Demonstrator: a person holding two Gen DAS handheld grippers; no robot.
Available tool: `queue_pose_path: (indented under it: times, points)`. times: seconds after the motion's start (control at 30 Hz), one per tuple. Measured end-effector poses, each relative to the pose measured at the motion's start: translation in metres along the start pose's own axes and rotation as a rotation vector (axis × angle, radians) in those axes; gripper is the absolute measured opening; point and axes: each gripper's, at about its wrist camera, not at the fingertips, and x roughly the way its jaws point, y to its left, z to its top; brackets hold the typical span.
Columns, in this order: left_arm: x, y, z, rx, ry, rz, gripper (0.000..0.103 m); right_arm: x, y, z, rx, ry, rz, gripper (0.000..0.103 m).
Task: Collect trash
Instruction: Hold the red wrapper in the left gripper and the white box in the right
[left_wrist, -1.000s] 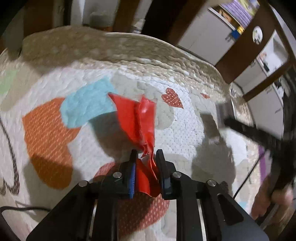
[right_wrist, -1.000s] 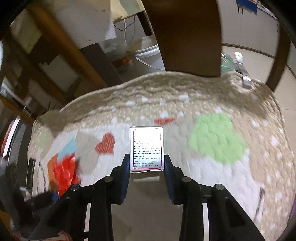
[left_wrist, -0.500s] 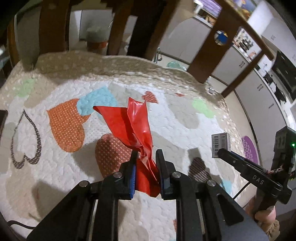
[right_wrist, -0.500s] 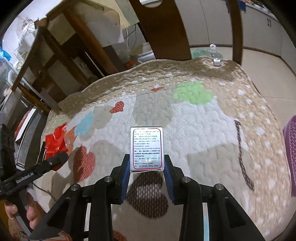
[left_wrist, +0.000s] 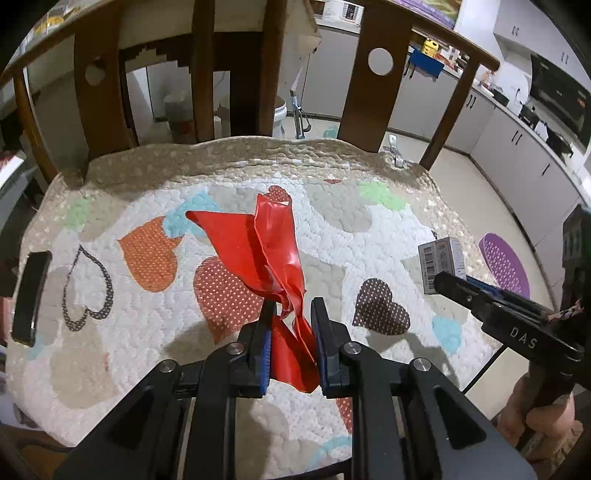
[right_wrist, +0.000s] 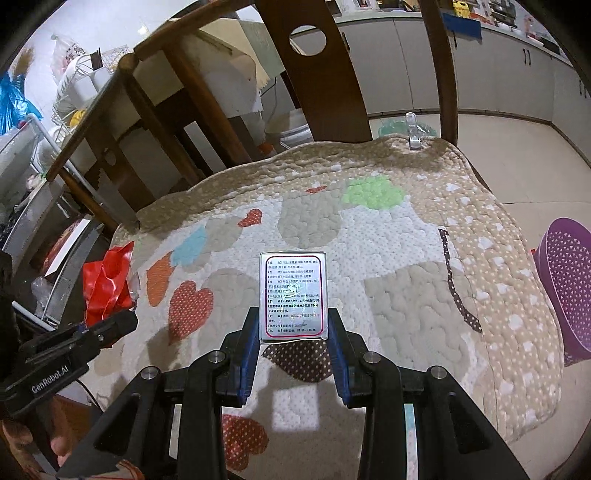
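My left gripper (left_wrist: 291, 310) is shut on a crumpled red plastic wrapper (left_wrist: 266, 247), which sticks up from the jaws above the quilted heart-pattern cushion (left_wrist: 147, 325). The same red wrapper (right_wrist: 107, 280) shows at the left of the right wrist view, in the left gripper (right_wrist: 110, 325). My right gripper (right_wrist: 292, 321) is shut on a small white printed box (right_wrist: 293, 295), held upright over the cushion (right_wrist: 406, 258). In the left wrist view, that small box (left_wrist: 441, 264) shows its barcode at the right edge, held by the right gripper (left_wrist: 443, 282).
A purple perforated basket (right_wrist: 569, 284) stands on the floor right of the cushion, seen also as the purple basket (left_wrist: 504, 262). A dark phone (left_wrist: 29, 295) lies at the cushion's left edge. Wooden chair backs (left_wrist: 369, 85) rise behind. A clip (right_wrist: 413, 133) sits at the far edge.
Both grippers have pulled back and up from the cushion with their loads. More of the cushion, chair back and purple basket has come into view.
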Motion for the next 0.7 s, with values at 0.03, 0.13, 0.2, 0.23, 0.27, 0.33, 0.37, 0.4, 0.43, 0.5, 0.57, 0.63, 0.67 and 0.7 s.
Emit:
queue_pose_path:
  times: [0.03,0.13,0.2,0.23,0.27,0.33,0.37,0.4,0.43,0.5,0.57,0.63,0.67,0.7]
  points:
    - [-0.002,-0.002,-0.001,0.005,0.0,0.006,0.018,-0.002,0.0,-0.002,0.0,-0.002,0.002,0.037]
    - [-0.004,-0.007,-0.005,0.024,0.007,0.03,0.018,-0.008,0.001,-0.007,0.0,-0.009,0.008,0.037]
    - [-0.005,-0.009,-0.007,0.032,0.011,0.045,0.018,-0.012,0.003,-0.011,-0.004,-0.016,0.007,0.037]
    - [-0.006,-0.01,-0.008,0.034,0.014,0.051,0.018,-0.014,0.003,-0.012,-0.005,-0.019,0.007,0.037]
    - [-0.006,-0.01,-0.008,0.035,0.016,0.055,0.018,-0.015,0.004,-0.013,-0.006,-0.021,0.007,0.037]
    - [-0.007,-0.013,-0.01,0.042,0.016,0.068,0.018,-0.019,0.005,-0.015,-0.01,-0.026,0.005,0.037]
    - [-0.008,-0.014,-0.011,0.048,0.013,0.079,0.018,-0.021,0.005,-0.016,-0.014,-0.03,0.003,0.037]
    - [-0.009,-0.015,-0.011,0.053,0.01,0.086,0.018,-0.024,0.007,-0.017,-0.021,-0.037,-0.004,0.037]
    - [-0.01,-0.016,-0.012,0.056,0.008,0.09,0.018,-0.025,0.007,-0.017,-0.026,-0.042,-0.008,0.037]
    - [-0.012,-0.018,-0.013,0.065,0.001,0.102,0.018,-0.029,0.009,-0.017,-0.033,-0.052,-0.011,0.037]
    - [-0.012,-0.02,-0.014,0.074,-0.007,0.114,0.018,-0.032,0.011,-0.018,-0.041,-0.06,-0.014,0.037]
    - [-0.012,-0.02,-0.014,0.079,-0.009,0.12,0.018,-0.033,0.013,-0.018,-0.054,-0.064,-0.018,0.037]
    - [-0.011,-0.021,-0.014,0.079,-0.008,0.122,0.018,-0.033,0.014,-0.018,-0.06,-0.066,-0.02,0.037]
    - [-0.01,-0.02,-0.014,0.079,-0.004,0.123,0.018,-0.033,0.015,-0.018,-0.065,-0.067,-0.022,0.037]
